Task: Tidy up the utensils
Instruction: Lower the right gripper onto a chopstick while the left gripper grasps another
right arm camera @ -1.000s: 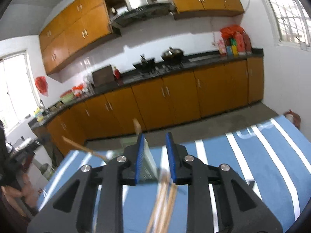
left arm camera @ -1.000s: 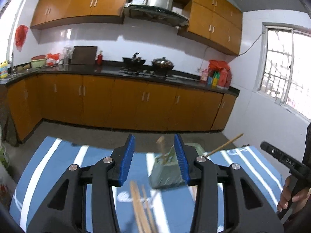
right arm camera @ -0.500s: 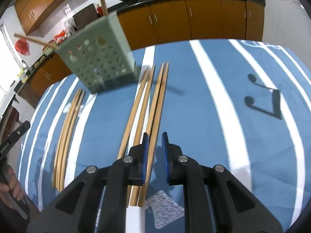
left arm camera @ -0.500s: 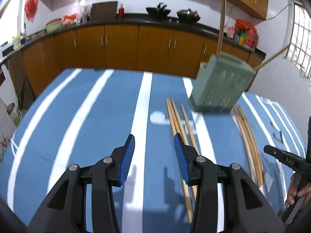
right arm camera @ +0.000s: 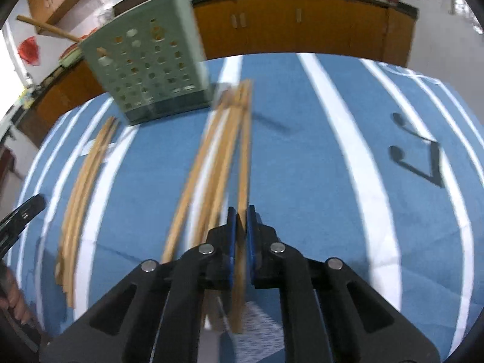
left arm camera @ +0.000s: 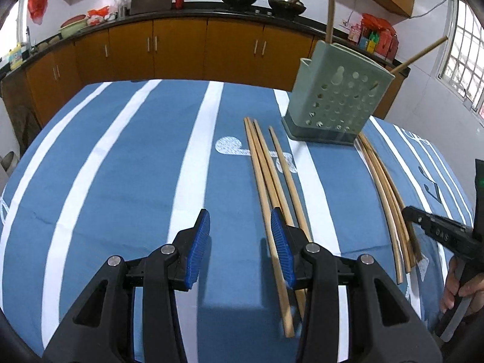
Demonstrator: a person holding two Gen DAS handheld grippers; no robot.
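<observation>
We see the right claw [right arm camera: 241, 217] low in the centre of its frame with its blue pads pinched almost together on one chopstick [right arm camera: 243, 163], the rightmost of a bundle [right arm camera: 208, 169] lying lengthwise up the middle of the blue striped table [right arm camera: 302, 157]; the picture is smeared, so we cannot be sure a neighbouring stick is not caught in the pinch as well. The left claw [left arm camera: 240, 242] hangs released at the lower centre of its frame, its right pad just over the near ends of three more chopsticks [left arm camera: 272, 175], holding nothing. The green perforated holder [left arm camera: 338, 96] stands at the upper right of the left view with two sticks already leaning out of it. The grip sits near one end of a long, thin stick, so we judge the far end may droop or swing on the lift, and could sweep the bundle beside it askew. A swinging tip could also knock the holder's wall and tip it, or miss the opening. A second bundle [right arm camera: 81, 187] lies at the left of the right view, well apart.
</observation>
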